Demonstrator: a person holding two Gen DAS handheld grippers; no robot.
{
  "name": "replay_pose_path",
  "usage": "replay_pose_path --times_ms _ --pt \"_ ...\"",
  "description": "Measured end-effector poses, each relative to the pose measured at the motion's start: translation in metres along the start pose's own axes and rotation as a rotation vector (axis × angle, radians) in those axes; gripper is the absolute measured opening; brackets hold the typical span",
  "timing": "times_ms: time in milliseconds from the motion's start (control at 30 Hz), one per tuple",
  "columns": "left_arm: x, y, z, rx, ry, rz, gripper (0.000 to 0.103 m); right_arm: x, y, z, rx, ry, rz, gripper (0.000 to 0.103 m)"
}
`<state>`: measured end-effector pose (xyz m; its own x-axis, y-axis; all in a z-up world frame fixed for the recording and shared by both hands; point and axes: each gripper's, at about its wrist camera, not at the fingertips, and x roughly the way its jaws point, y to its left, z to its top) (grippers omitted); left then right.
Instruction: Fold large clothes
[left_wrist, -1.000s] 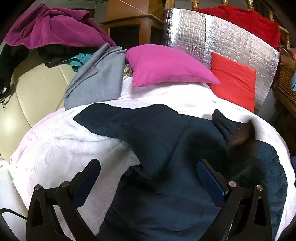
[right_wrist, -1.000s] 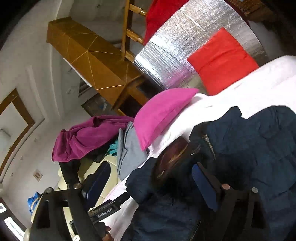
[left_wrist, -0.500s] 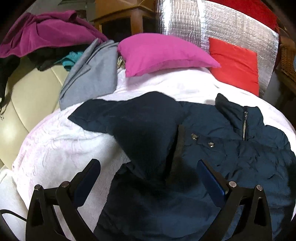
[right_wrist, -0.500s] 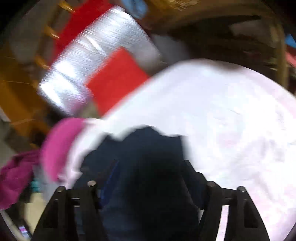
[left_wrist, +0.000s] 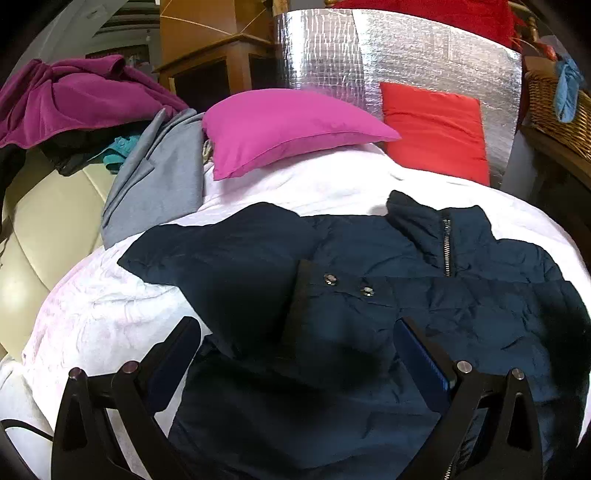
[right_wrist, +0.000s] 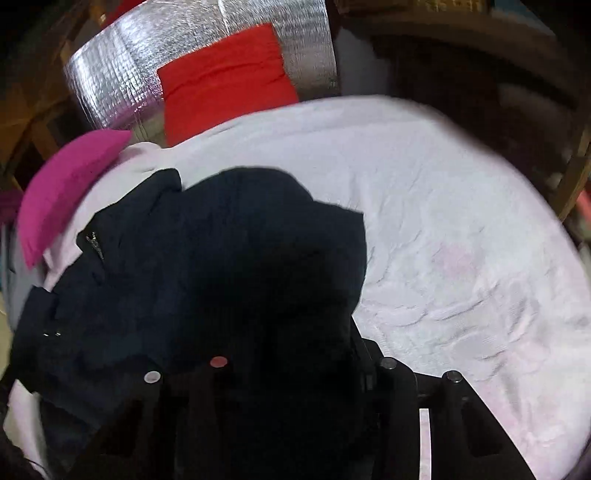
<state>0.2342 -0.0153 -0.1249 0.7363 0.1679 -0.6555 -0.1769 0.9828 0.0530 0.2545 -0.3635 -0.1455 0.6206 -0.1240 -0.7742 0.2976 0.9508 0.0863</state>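
Left wrist view: a dark navy jacket (left_wrist: 369, 314) is found lying on the white bedcover (left_wrist: 110, 314), collar and zip toward the pink pillow (left_wrist: 288, 129) and red cushion (left_wrist: 436, 129). One sleeve (left_wrist: 229, 266) has been laid across the front, its snap cuff resting near the chest; this fold is judged done. The left gripper (left_wrist: 295, 354) is seen wide open above the lower body of the jacket, with nothing between its fingers.

Right wrist view: the picture is blurred. The jacket (right_wrist: 166, 277) is seen filling the lower left, with bare bedcover (right_wrist: 461, 240) to the right. The right gripper (right_wrist: 280, 369) is closing with jacket fabric, seemingly the other sleeve or side edge, lying between its jaws; whether the pads already press on it cannot be told.

The second sleeve and the body folds are judged outstanding.
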Motion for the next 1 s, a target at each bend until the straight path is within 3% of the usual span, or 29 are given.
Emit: replay_pose_path --times_ms 33,100,200,500,1000 --pt "-0.001 -0.001 -0.001 0.003 -0.006 0.0 0.103 -0.013 0.007 0.002 -0.031 -0.049 -0.027 0.064" --pt "-0.003 -0.003 -0.001 0.008 -0.012 0.002 0.103 -0.032 0.014 0.004 -0.068 -0.118 -0.057 0.077" --pt "-0.004 -0.007 -0.003 0.015 -0.014 0.0 0.103 -0.056 0.022 0.004 -0.108 -0.194 -0.103 0.077" --pt "-0.004 -0.019 -0.006 0.042 -0.016 0.0 0.103 -0.086 0.047 -0.006 -0.19 -0.277 -0.143 0.077" --pt "-0.005 -0.019 -0.006 0.038 -0.017 0.0 0.103 -0.105 0.056 -0.008 -0.188 -0.331 -0.151 0.077"
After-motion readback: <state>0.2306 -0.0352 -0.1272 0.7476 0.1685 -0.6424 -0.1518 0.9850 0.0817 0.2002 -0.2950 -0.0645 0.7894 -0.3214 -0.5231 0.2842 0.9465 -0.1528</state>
